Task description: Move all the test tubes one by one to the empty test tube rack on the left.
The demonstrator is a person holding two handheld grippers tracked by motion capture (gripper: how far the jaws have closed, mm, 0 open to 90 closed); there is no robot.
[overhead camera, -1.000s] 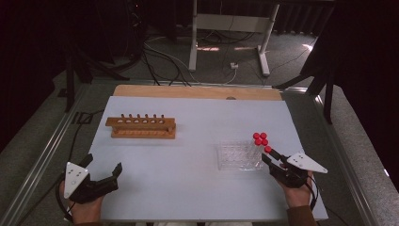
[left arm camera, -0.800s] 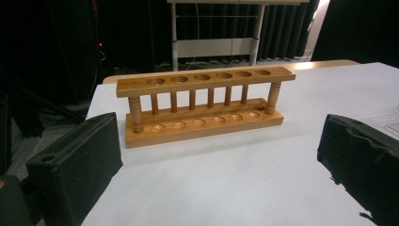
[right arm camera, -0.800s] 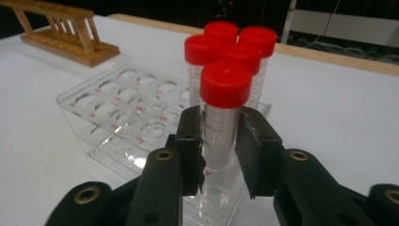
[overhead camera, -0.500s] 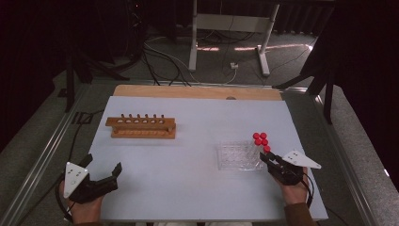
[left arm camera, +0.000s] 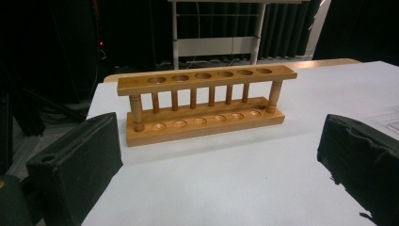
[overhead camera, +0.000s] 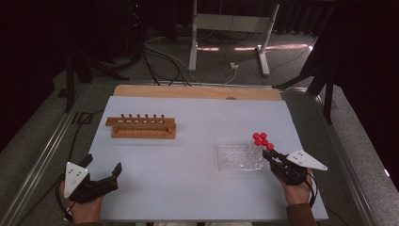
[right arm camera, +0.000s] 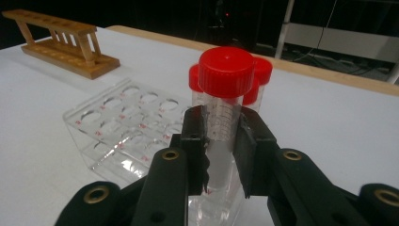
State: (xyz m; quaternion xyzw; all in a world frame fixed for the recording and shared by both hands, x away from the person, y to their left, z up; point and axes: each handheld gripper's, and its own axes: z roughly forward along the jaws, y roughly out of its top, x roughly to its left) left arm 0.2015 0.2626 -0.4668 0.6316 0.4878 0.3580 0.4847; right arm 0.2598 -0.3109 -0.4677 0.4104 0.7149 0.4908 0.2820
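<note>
A clear plastic rack (overhead camera: 237, 156) stands at the table's right, with several red-capped tubes (overhead camera: 261, 139) upright in its right end. My right gripper (overhead camera: 269, 154) reaches in from the right and is shut on the nearest tube (right arm camera: 225, 75), its pads (right arm camera: 195, 136) pressing the clear barrel just under the cap. The tube stands upright in the rack (right arm camera: 117, 122). My left gripper (overhead camera: 102, 165) rests open near the front left corner with nothing between its jaws. It (left arm camera: 220, 136) points at the empty wooden tube rack (left arm camera: 202, 106), which is a good way off (overhead camera: 141, 127).
The white table top (overhead camera: 197, 179) lies between the two racks. A wooden strip (overhead camera: 197, 92) runs along its far edge. Beyond it are a metal stand (overhead camera: 230, 28) and cables on the floor. The wooden rack (right arm camera: 61, 42) is at the far left of the right gripper view.
The right gripper has shifted slightly at the right end of the clear rack, and its jaws have drawn in around the tube. The left gripper has stayed where it was.
</note>
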